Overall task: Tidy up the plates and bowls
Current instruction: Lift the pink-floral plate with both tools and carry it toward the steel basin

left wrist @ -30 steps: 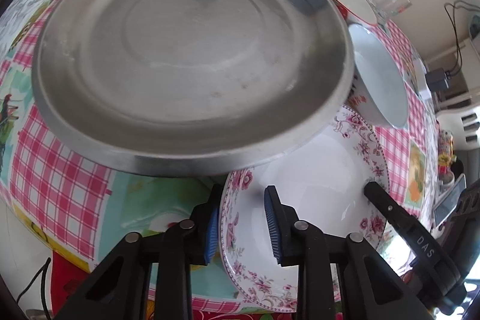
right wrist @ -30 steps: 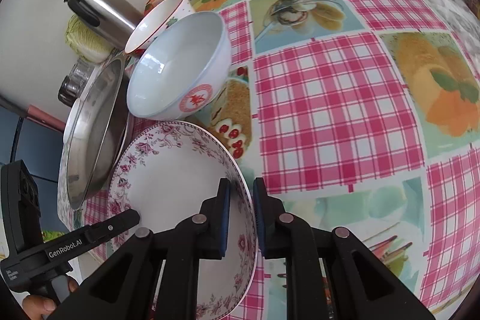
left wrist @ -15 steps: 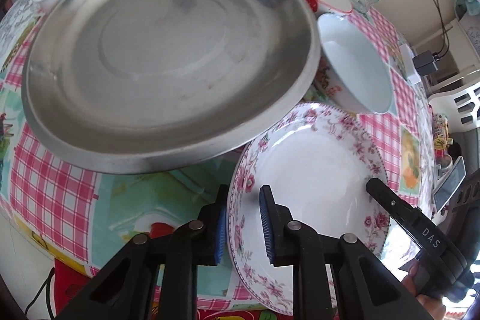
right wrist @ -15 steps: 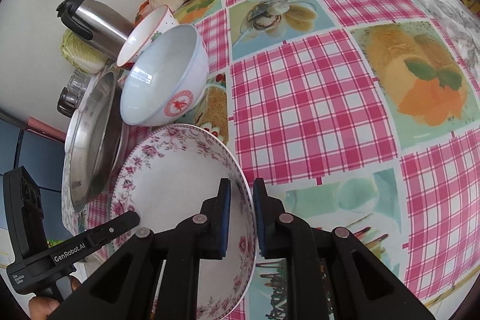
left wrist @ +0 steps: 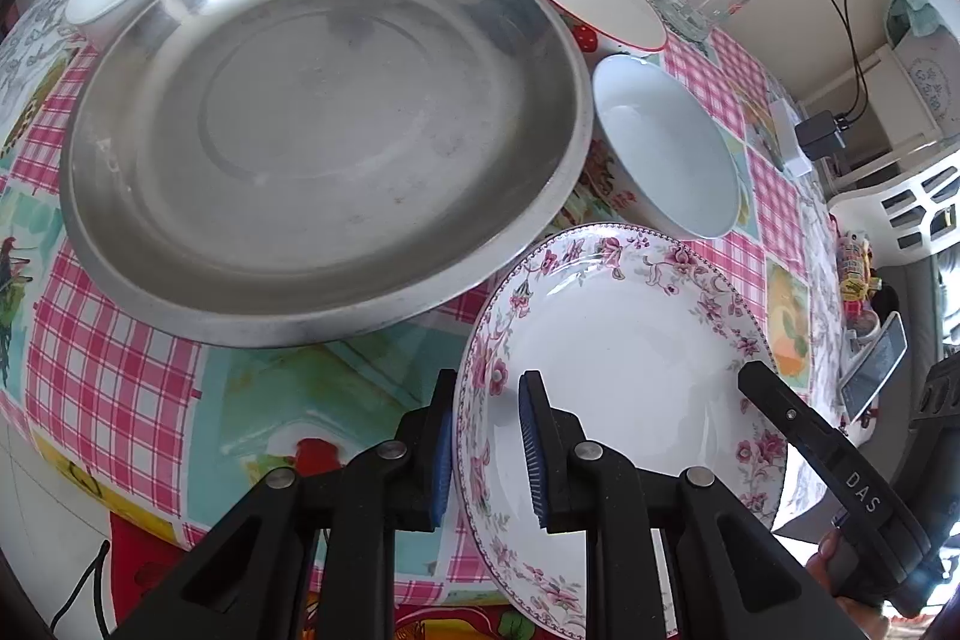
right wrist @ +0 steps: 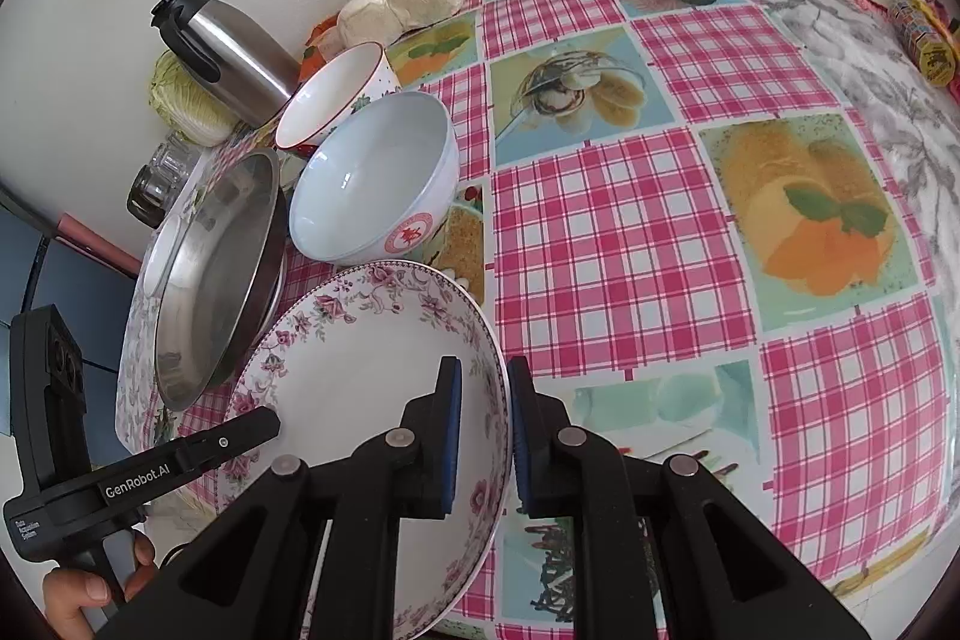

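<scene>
Right wrist: floral plate [right wrist: 360, 376] rim between tongs [right wrist: 485, 436]

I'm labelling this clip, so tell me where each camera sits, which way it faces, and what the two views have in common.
Left wrist: on the left gripper, looking steeply down over the steel plate; the right gripper shows at lower right.
Right wrist: on the right gripper, looking down across the checked tablecloth; the left gripper and a hand show at lower left.
Shared: the floral plate, clamped at opposite rims, and the white bowl.
</scene>
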`<state>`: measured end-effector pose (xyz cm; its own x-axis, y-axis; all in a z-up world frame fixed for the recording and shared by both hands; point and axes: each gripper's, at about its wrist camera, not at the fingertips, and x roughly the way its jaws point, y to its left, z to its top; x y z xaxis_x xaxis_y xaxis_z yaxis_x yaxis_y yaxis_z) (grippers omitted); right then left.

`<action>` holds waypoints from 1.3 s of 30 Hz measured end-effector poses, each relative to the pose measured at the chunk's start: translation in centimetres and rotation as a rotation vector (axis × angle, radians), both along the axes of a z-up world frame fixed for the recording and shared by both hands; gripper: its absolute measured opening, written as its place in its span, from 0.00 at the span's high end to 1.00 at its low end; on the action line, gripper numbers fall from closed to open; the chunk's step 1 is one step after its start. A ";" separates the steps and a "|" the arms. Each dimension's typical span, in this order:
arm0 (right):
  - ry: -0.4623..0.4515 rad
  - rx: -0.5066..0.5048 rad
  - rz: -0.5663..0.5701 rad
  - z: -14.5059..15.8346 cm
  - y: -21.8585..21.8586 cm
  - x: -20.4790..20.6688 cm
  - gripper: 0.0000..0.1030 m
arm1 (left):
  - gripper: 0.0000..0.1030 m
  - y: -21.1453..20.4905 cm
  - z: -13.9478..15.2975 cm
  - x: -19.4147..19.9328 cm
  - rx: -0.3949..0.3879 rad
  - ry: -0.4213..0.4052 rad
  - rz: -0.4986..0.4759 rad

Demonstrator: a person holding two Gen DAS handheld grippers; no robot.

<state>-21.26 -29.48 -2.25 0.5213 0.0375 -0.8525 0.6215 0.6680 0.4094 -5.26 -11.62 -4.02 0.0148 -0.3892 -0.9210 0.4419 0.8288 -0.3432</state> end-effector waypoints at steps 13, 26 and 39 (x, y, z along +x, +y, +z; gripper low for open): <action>-0.043 -0.043 -0.016 2.2 0.5 -1.4 0.85 | 0.78 0.5 2.0 -0.5 -0.068 -0.041 -0.012; -0.154 -0.133 -0.013 6.2 1.7 -0.7 0.85 | 0.78 1.7 6.1 0.9 -0.176 -0.161 0.020; -0.197 -0.129 -0.047 7.9 0.4 2.8 0.85 | 0.78 0.2 8.4 4.5 -0.178 -0.211 0.041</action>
